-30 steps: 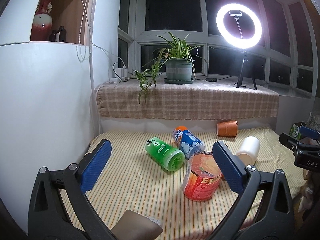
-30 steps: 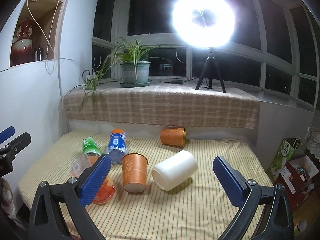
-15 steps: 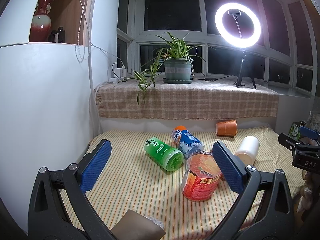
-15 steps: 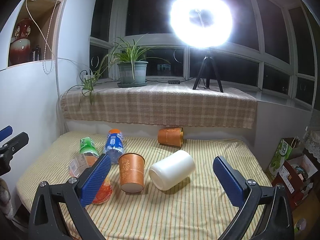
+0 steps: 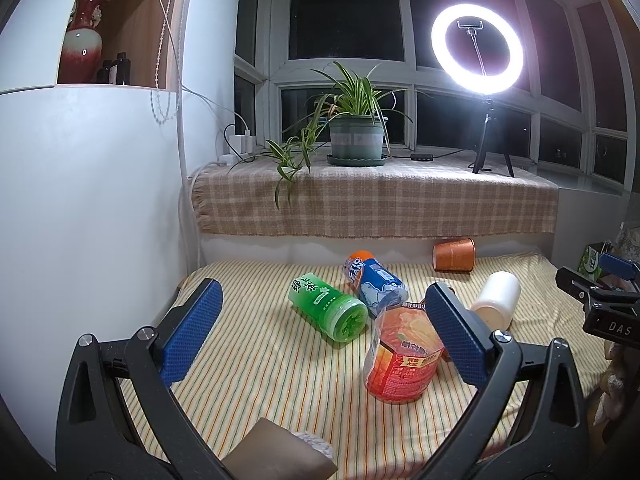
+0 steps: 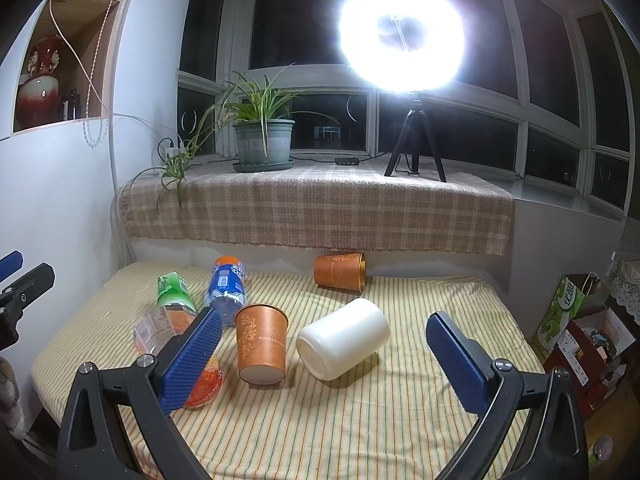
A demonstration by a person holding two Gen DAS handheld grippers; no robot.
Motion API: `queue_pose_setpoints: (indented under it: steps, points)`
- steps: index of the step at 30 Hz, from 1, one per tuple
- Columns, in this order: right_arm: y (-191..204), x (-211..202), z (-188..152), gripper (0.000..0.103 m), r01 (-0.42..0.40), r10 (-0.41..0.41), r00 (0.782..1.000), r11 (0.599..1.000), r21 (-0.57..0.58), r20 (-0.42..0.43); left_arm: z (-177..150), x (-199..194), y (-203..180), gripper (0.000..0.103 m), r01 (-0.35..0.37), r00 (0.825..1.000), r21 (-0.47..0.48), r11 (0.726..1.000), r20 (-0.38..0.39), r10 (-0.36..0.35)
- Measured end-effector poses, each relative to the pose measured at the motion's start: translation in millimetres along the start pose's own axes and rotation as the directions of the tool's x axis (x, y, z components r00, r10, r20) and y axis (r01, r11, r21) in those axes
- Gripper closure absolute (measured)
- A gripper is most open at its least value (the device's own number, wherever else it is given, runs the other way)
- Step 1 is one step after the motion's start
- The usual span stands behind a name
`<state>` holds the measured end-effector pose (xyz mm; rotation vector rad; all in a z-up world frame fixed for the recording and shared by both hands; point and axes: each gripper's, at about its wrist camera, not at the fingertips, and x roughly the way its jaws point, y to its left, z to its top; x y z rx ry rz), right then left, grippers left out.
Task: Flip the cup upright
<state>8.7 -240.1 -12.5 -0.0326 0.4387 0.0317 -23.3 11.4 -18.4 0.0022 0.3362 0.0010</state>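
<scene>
Both grippers' jaws wide apart, nothing held. Right gripper (image 6: 322,354) low in frame; btwn its blue pads sit an orange cup (image 6: 262,346), upright, center-left, and a white cup (image 6: 344,338) on its side at center, mouth facing away. 2nd orange cup (image 6: 340,271) lies on its side w/ mouth to the right, above center by the back wall. Left gripper (image 5: 320,334) low in frame over the striped cloth (image 5: 260,368); green bottle (image 5: 328,306), blue bottle (image 5: 374,280) and red bottle (image 5: 402,350) lie around center.

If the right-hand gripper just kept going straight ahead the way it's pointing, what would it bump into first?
Probably the white cup lying on its side: it sits roughly centred between the open right gripper fingers. The orange paper cup stands just left of it; depth is hard to judge.
</scene>
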Motion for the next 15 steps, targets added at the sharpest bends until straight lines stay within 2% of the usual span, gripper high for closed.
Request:
queue_pose_setpoints:
  steps: [15]
  points:
    - [-1.9,3.8,-2.7,0.0,-0.005,0.005,1.0,1.0,0.005,-0.011,-4.2,3.7,4.3,0.0,-0.018,1.0,0.003,1.0,0.003,0.018]
